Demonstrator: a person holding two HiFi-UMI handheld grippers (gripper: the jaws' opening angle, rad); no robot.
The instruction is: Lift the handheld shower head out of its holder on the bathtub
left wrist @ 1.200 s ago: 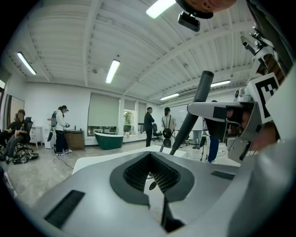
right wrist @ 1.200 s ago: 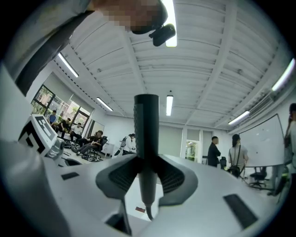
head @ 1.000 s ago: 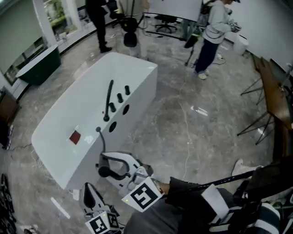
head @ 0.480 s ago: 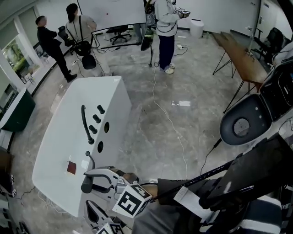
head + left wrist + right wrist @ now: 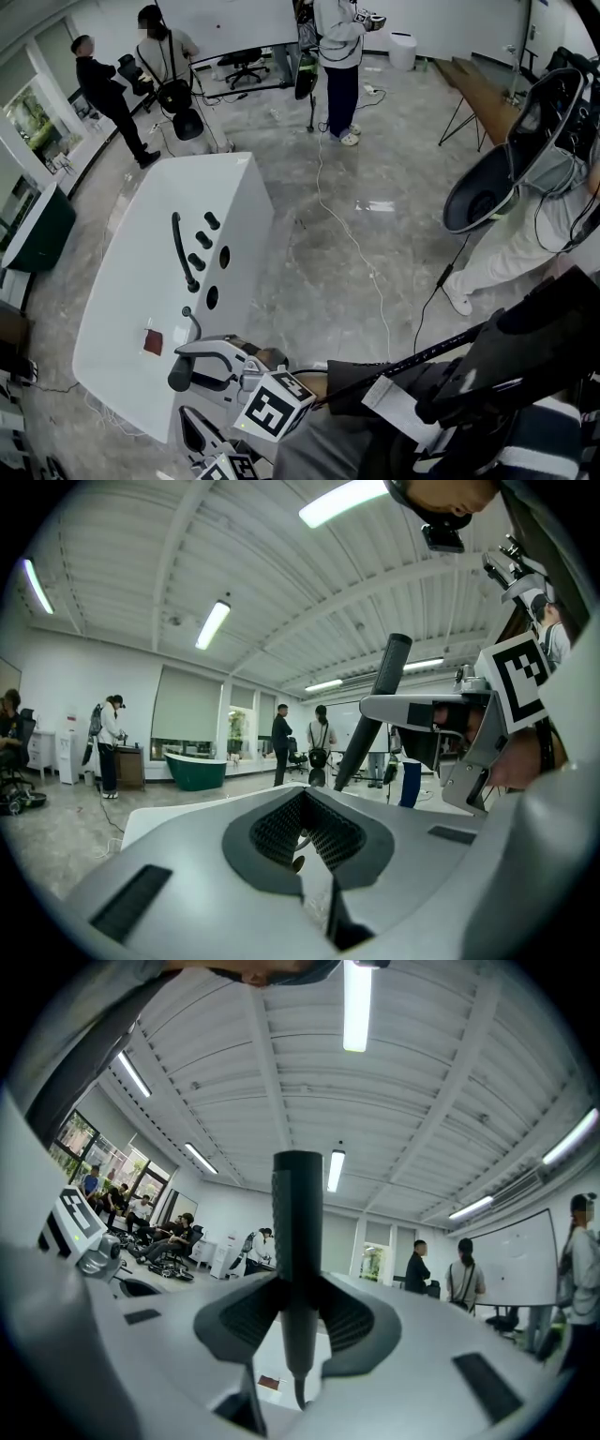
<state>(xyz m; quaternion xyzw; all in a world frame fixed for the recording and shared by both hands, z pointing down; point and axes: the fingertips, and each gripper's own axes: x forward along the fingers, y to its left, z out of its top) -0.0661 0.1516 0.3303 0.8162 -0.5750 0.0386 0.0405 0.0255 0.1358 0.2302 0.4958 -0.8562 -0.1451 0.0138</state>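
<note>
The white bathtub (image 5: 131,281) fills the left of the head view, with a black faucet (image 5: 178,248) and knobs (image 5: 202,239) on its deck. My right gripper (image 5: 199,364) hangs over the tub's near end, shut on the black handheld shower head (image 5: 178,377). Its hose (image 5: 194,322) curves down to the deck. In the right gripper view the shower head (image 5: 298,1232) stands upright between the pads of the right gripper (image 5: 298,1312). My left gripper (image 5: 190,427) sits lower, near the tub's corner. In its own view the left gripper (image 5: 302,799) looks shut on nothing, and the shower head (image 5: 375,714) shows to the right.
A small red patch (image 5: 153,342) lies on the tub deck. A cable (image 5: 347,244) runs across the marble floor. A person carrying a large round black object (image 5: 487,192) stands at the right. Several people and office chairs are at the back, and a green tub (image 5: 33,230) at far left.
The head view has swung, so the tub now lies further left. My right gripper has risen a little with the shower head. A person with a round black object has moved closer at the right.
</note>
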